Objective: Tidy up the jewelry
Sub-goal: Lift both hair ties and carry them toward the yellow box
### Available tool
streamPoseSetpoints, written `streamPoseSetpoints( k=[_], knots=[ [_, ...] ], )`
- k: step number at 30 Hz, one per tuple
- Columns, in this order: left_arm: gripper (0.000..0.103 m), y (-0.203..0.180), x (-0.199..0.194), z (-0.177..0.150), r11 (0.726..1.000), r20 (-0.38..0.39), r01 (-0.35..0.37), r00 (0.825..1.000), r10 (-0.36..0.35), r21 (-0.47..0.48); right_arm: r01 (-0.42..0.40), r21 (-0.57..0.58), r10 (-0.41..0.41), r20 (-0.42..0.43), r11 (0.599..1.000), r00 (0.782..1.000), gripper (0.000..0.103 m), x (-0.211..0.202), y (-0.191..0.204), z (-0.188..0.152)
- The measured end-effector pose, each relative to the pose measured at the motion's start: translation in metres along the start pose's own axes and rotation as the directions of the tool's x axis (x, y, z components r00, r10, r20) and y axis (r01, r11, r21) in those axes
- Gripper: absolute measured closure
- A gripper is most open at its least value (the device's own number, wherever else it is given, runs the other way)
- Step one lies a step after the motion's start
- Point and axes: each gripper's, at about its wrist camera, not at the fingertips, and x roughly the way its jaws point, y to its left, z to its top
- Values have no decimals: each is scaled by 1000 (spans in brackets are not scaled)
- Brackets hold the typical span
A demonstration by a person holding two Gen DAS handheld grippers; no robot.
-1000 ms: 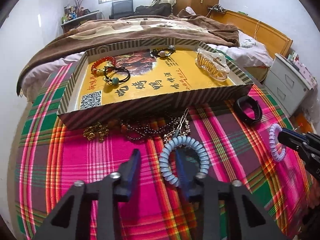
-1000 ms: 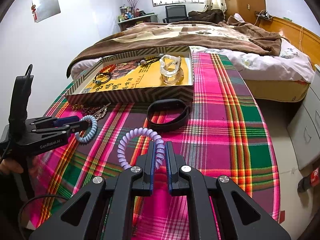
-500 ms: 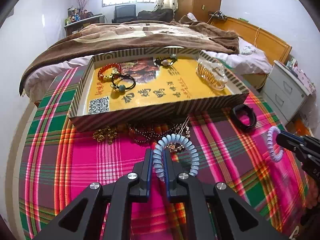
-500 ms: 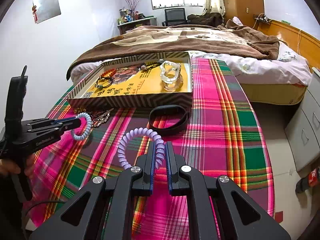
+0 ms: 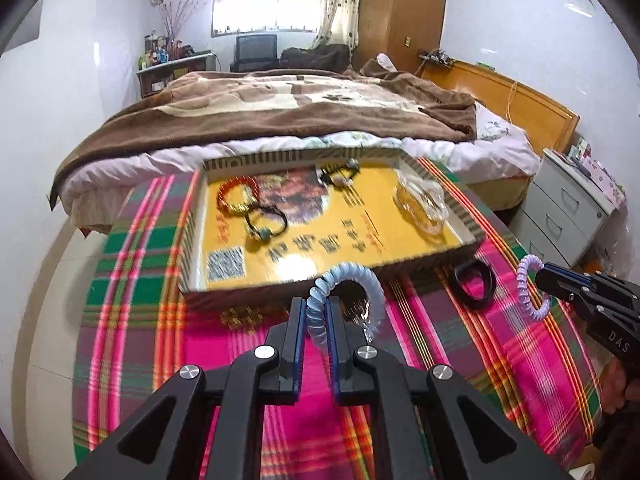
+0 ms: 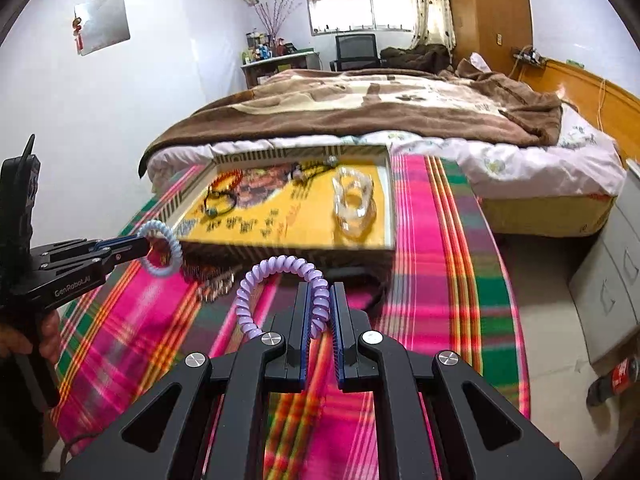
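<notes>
Above the plaid-covered bench (image 5: 132,344), a pale blue spiral hair tie (image 5: 348,300) is clamped in the left gripper (image 5: 316,320), clear of the cloth. Beside it, the right gripper (image 6: 322,316) pinches a lilac spiral hair tie (image 6: 280,284). Beyond lies a striped cardboard tray (image 5: 188,240) holding bracelets, probably beaded, and a clear hair claw (image 6: 354,208).

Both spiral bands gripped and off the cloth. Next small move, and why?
Probably carry both forward over the striped cardboard tray. The left gripper pinches the pale blue spiral hair band, the right gripper the lilac spiral hair band; both hang short of the tray, where other pieces already lie.
</notes>
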Motion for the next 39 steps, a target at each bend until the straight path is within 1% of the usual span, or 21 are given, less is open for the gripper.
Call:
streamPoseSetpoints(
  k=[5,9,12,16,19,22,24,26,27,28,29,32,34,36,38,39],
  knots=[
    [93,16,2,22,999,26,-12,1000,12,-30,9,-23,-9,15,1000,1000,94,17,4,31],
    [93,30,12,37,998,26,-23,999,24,-54,6,-22,-6,13,1000,1000,94,36,4,55],
    [93,41,21,41,997,20,-27,999,29,-72,6,-19,-6,6,1000,1000,94,50,6,67],
    [93,53,27,36,996,6,-39,999,39,-85,-7,-17,7,5,1000,1000,94,60,9,73],
    [93,64,31,23,994,-15,-47,999,46,-103,-15,-18,15,-3,1000,1000,94,67,12,71],
    [93,74,35,9,992,-52,-34,998,28,-119,-21,-16,21,-15,1000,1000,94,71,14,68],
    [93,75,39,-1,992,-79,-41,996,31,-121,-23,-16,22,-19,1000,1000,94,72,15,67],
    [83,75,44,-12,992,-112,-38,993,25,-121,-26,-15,26,-20,1000,999,94,72,16,67],
    [71,76,47,-17,991,-129,-32,992,15,-129,-26,-16,26,-20,1000,999,94,73,16,66],
    [62,77,50,-22,990,-144,-35,989,14,-139,-27,-17,26,-19,1000,999,94,72,17,66],
    [61,77,52,-25,989,-151,-39,988,17,-143,-27,-17,27,-19,999,999,94,72,17,66],
    [60,72,58,-30,990,-173,-38,985,15,-133,-28,-21,28,-18,999,999,94,72,17,66],
    [61,67,61,-29,992,-174,-82,983,65,-94,-29,-21,28,-16,999,999,94,70,18,66],
    [61,63,63,-28,992,-177,-103,980,88,-77,-29,-22,29,-13,999,1000,94,69,19,66],
    [67,60,64,-28,992,-178,-116,979,105,-55,-29,-22,29,-12,999,1000,94,69,19,66],
    [78,57,64,-29,990,-176,-136,976,129,-30,-29,-22,29,-12,999,1000,94,69,19,66]
  ],
)
